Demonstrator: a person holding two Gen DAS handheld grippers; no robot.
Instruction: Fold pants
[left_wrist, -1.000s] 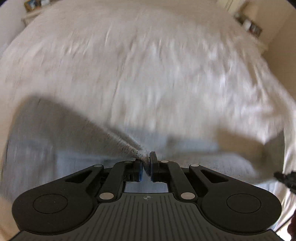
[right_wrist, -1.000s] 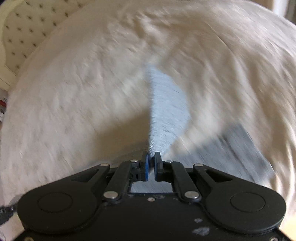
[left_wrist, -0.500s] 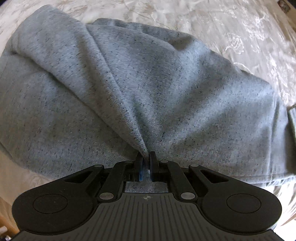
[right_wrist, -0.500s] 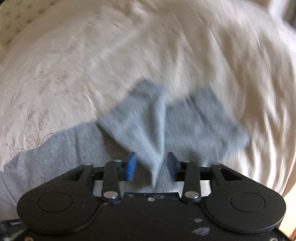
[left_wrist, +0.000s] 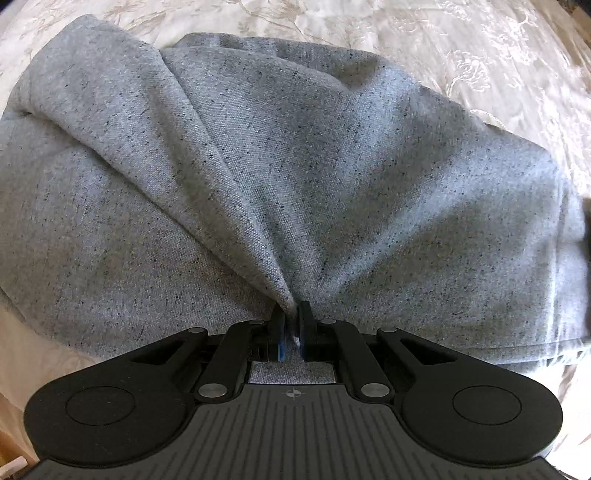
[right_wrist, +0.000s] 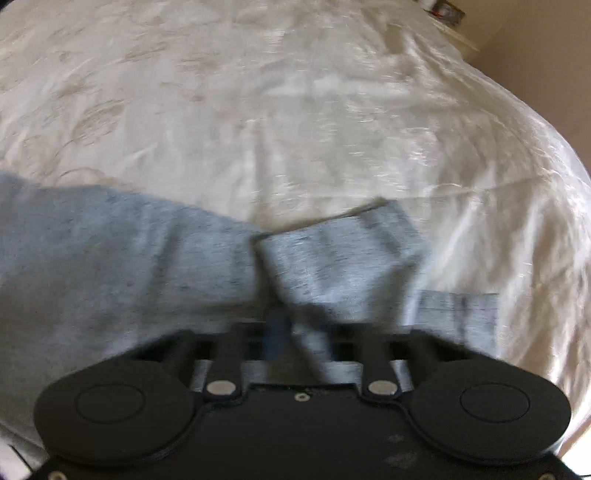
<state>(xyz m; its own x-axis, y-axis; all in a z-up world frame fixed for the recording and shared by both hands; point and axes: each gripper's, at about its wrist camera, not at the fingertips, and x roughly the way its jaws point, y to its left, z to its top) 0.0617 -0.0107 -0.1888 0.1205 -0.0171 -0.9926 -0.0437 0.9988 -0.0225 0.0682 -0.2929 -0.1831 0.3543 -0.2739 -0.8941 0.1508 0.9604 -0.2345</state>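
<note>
Left gripper (left_wrist: 291, 334): jaws drawn narrow, pinching a gathered ridge of the pants (left_wrist: 295, 177) between the blue pads (left_wrist: 281, 345); creases fan out from the pinch across the cloth. Right gripper (right_wrist: 306, 332): fingers spread wide, nothing clamped, a loose strip of the same grey cloth lying in the gap between them; this view is motion-blurred, so whether that strip touches either finger cannot be told. Pants: grey flecked knit, lying on the bedspread (left_wrist: 480, 55), heaped in soft rolls rather than flat, with one thick fold running diagonally away from the left pinch and a hemmed end (right_wrist: 369, 240) doubled over at the side nearest the right gripper. Bedspread: pale, glossy, embroidered with a leaf pattern, showing beyond the pants on the far side and to the right of them. Bedside shelf (right_wrist: 447, 14): small items at the far corner, well apart from the pants, too small to identify. Risks, as judged: the left pinch holds only a narrow gather, so a pull would likely drag the top layer alone and skew the fold below it; the knit looks slack and heavy, and may slide out of so small a bite. The open right gripper, if it closes where it stands, may snag the stray strip and undo the doubled end. The glossy bedspread may let the whole pile slip when tugged.
</note>
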